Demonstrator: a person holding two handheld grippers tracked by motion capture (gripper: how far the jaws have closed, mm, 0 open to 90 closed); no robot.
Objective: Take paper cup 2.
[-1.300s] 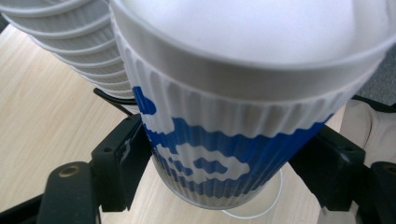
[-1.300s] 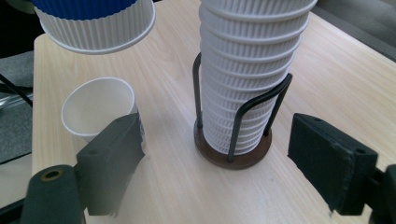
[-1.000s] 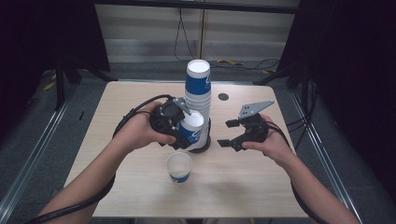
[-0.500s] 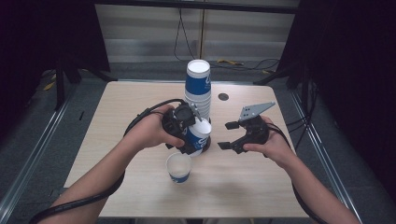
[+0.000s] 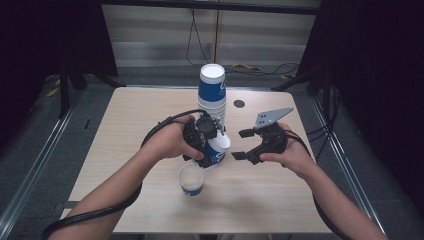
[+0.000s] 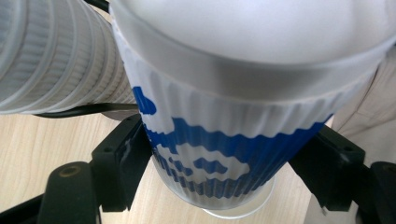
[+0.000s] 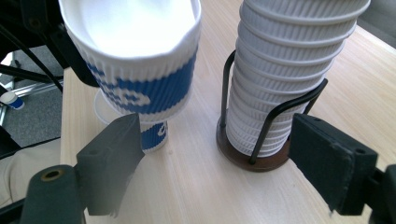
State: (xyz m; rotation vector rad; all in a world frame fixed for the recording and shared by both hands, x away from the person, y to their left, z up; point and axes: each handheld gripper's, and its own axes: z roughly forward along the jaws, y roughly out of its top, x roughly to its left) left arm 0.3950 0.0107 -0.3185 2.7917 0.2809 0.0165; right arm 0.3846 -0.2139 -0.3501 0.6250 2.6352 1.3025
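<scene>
A blue and white paper cup (image 5: pixel 217 148) is up in the air, tipped a bit, just above another cup (image 5: pixel 191 179) that stands alone on the counter (image 5: pixel 125 125). The left claw (image 5: pixel 212 137) pinches the held cup on both sides, so it cannot drop. It looks like the held cup is meant to go down next to or into the standing one.

The right claw (image 5: pixel 242 145) waits just beside it with its jaws spread and nothing in them. Maybe it is there to help if the cup slips.

Behind them is a tall stack of cups (image 5: pixel 211 95) in a wire holder (image 7: pixel 261 140), which keeps the stack from falling over.

The cups have blue printing, but the words are too blurry to read.
</scene>
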